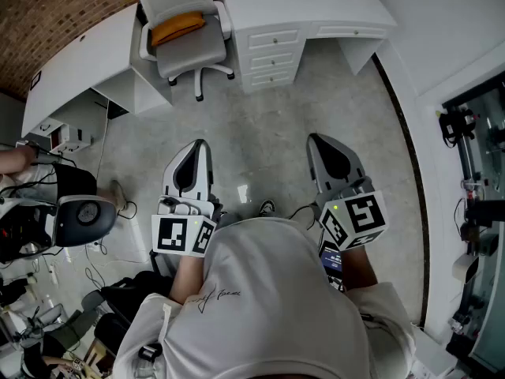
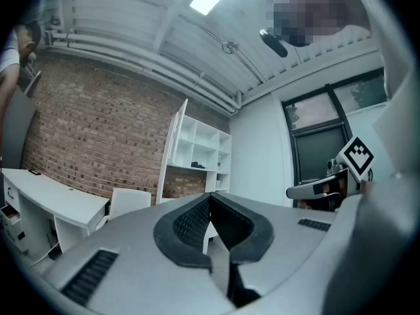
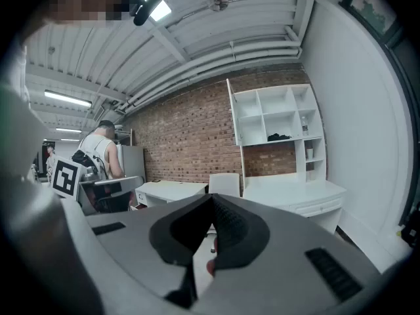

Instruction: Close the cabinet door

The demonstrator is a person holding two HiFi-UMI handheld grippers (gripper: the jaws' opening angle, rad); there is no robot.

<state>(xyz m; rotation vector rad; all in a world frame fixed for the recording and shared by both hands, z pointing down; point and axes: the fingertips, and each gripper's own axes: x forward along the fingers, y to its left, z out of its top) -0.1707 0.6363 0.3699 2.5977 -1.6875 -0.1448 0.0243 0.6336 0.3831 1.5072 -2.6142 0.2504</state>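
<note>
You hold both grippers close to your body. The left gripper (image 1: 199, 145) has its fingers pressed together with nothing between them. The right gripper (image 1: 317, 140) is the same: tips touching and empty.

The white cabinet (image 3: 275, 113) sits on top of the desk (image 1: 316, 10), far across the room from you. Its door (image 3: 234, 120) stands wide open on the left side, so the job has not started.

Here is what could go wrong. The office chair (image 1: 185, 38) is parked just beside the desk, and you could bump it as you walk up. The door edge is thin, so a shut gripper may slip off it. If you push too hard, I think the door could slam and bounce back open.
</note>
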